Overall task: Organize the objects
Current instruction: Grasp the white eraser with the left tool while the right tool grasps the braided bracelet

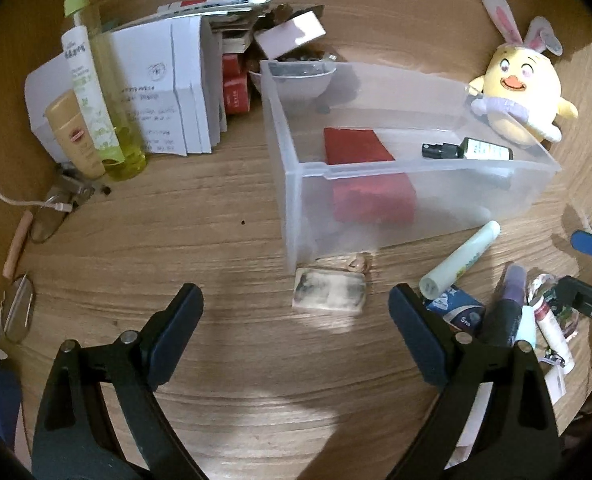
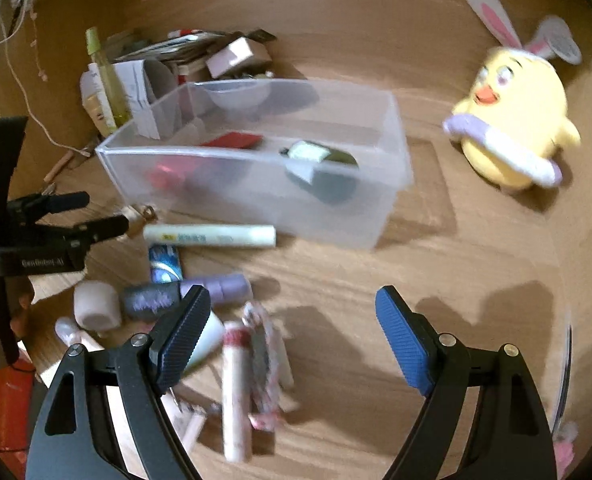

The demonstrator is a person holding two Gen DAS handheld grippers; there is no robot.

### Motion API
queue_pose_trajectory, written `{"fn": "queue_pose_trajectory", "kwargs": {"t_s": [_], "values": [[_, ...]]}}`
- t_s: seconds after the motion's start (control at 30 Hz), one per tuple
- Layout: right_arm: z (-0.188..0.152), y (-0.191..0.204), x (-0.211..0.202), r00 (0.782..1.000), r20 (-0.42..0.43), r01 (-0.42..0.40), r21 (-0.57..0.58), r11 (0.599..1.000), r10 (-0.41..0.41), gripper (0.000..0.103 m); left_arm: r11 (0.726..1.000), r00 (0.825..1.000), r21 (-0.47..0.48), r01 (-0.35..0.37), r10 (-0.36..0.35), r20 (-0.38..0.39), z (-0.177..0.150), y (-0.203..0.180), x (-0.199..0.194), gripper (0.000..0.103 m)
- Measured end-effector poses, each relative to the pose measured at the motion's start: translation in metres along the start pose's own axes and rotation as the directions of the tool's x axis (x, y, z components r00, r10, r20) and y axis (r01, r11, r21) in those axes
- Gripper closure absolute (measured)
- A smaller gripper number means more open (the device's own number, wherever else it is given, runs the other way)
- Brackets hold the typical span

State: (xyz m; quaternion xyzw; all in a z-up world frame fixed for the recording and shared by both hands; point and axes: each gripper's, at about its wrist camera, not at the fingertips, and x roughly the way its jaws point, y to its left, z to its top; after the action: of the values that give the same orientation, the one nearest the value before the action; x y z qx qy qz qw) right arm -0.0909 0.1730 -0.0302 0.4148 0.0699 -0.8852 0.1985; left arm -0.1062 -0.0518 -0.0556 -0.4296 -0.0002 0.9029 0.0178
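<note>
Left tongs (image 1: 296, 312) hovering spread apart, empty, over table (image 1: 215, 216) near smudged eraser (image 1: 330, 291). Right tongs (image 2: 291, 320) likewise gaping, empty, above tube pile (image 2: 235, 384). Clear bin (image 1: 416, 196) sitting mid-table, holding red case (image 1: 356, 146) and dark bottle (image 1: 468, 149).

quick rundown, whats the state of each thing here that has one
left hand-held gripper: open, holding nothing
right hand-held gripper: open, holding nothing
clear bin: upright, lidless
dark spray bottle: lying on its side in the bin, capped
white tube: lying on the table outside the bin
yellow chick plush: upright behind the bin
</note>
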Motion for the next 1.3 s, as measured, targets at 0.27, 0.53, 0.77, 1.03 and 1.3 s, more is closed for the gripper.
{"fn": "queue_pose_trajectory", "kwargs": {"t_s": [0.27, 0.53, 0.77, 1.03, 1.3], "values": [[-0.017, -0.011, -0.005, 0.999, -0.029, -0.028, 0.033, 0.999, 0.029, 0.029, 1.000, 0.999, 0.025, 0.006, -0.005, -0.040, 0.001, -0.004, 0.009, 0.039], [-0.033, -0.012, -0.004, 0.993, -0.063, -0.091, 0.064, 0.994, 0.095, 0.051, 1.000, 0.999, 0.022, 0.014, -0.014, -0.036, 0.001, -0.004, 0.010, 0.064], [-0.036, -0.015, -0.004, 0.990, -0.076, -0.109, 0.078, 0.991, 0.115, 0.081, 1.000, 1.000, 0.026, 0.010, -0.010, -0.023, -0.004, -0.006, 0.004, 0.064], [-0.033, -0.025, -0.017, 0.997, -0.019, -0.076, 0.097, 0.992, 0.079, 0.088, 1.000, 1.000, -0.011, 0.024, -0.024, -0.008, -0.009, -0.005, -0.005, 0.064], [-0.020, -0.027, -0.032, 0.997, 0.043, -0.062, 0.093, 0.994, 0.059, 0.088, 0.999, 0.999, -0.026, 0.033, -0.032, 0.025, -0.011, -0.007, -0.018, 0.064]]}}
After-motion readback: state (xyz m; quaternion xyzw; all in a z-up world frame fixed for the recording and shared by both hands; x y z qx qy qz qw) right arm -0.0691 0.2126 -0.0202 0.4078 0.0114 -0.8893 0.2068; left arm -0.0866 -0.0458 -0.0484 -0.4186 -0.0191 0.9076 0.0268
